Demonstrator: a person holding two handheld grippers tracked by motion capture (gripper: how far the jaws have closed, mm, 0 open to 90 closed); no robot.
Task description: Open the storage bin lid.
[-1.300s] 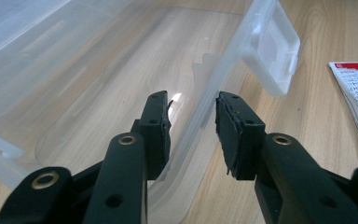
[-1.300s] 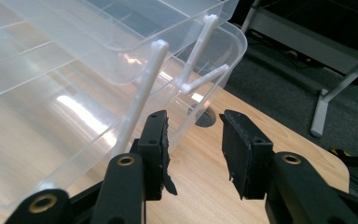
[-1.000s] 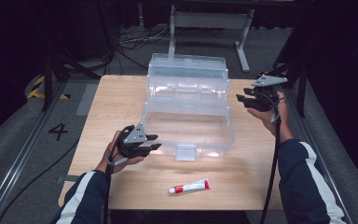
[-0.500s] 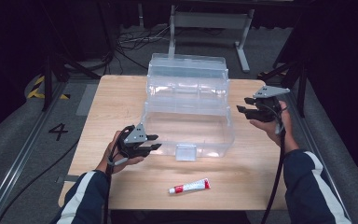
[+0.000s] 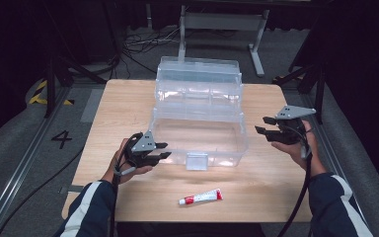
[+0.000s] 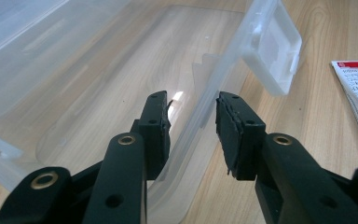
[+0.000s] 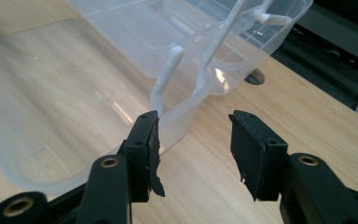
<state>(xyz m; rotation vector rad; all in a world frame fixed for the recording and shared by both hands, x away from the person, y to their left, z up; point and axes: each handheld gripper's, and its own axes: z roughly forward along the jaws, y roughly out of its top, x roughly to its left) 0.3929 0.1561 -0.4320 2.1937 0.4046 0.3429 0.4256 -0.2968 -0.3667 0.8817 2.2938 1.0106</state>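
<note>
A clear plastic tiered box [image 5: 197,113] stands open in the middle of the wooden table [image 5: 128,98]. My left gripper [image 5: 164,150] is at its front left corner. In the left gripper view the box's front wall [image 6: 233,60] runs between the jaws of the left gripper [image 6: 193,112], with a gap on the left pad's side. My right gripper [image 5: 261,125] hovers just off the box's right side. Its jaws have just been opening. In the right gripper view only bare wood lies between the jaws of the right gripper [image 7: 193,135], with the box's corner [image 7: 177,116] beside the left one.
A red and white tube [image 5: 201,197] lies on the table in front of the box, near the front edge. The box's white latch [image 6: 275,51] hangs on its front wall. Cables and a metal frame [image 5: 222,22] sit on the floor beyond the table.
My right hand has come toward the table's front edge and slightly down along the box's right side, and its jaws stand wider. The left hand has stayed put.
</note>
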